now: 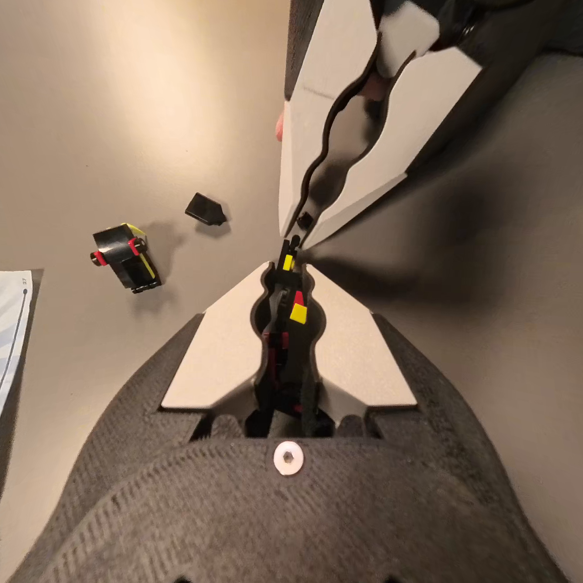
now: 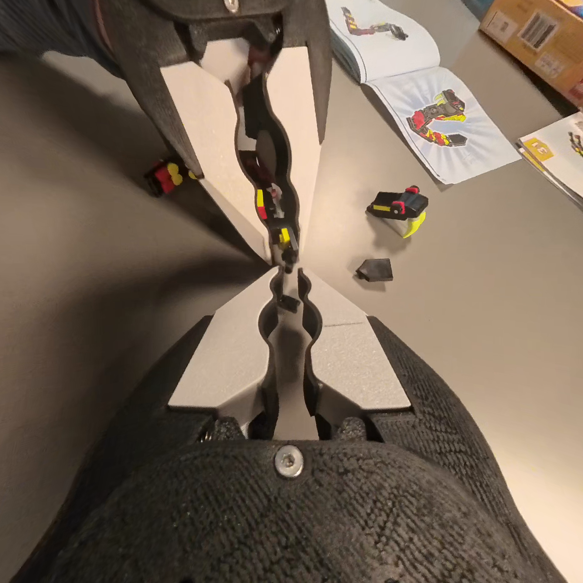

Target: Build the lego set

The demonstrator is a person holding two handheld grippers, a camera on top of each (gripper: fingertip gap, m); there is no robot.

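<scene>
My left gripper (image 1: pixel 287 266) is shut on a long black, red and yellow lego assembly (image 1: pixel 285 315) that runs along its fingers and sticks out past the tips. My right gripper (image 2: pixel 288 273) is shut on a small black piece (image 2: pixel 288 303), held just behind its tips. The two grippers meet tip to tip above the table. The right gripper (image 1: pixel 295 241) comes in from the top of the left wrist view, with the small piece (image 1: pixel 304 219) between its fingers. The left gripper (image 2: pixel 282 257) and the assembly (image 2: pixel 284 235) show in the right wrist view.
A black, yellow and red sub-assembly (image 2: pixel 397 208) and a black wedge piece (image 2: pixel 375 269) lie on the beige table, as in the left wrist view (image 1: pixel 126 258), (image 1: pixel 205 209). An open instruction booklet (image 2: pixel 426 104), more booklets (image 2: pixel 558 157), a cardboard box (image 2: pixel 536 38) and a small red and yellow piece (image 2: pixel 164 176) lie around. The tips of both grippers are at nearly the same place.
</scene>
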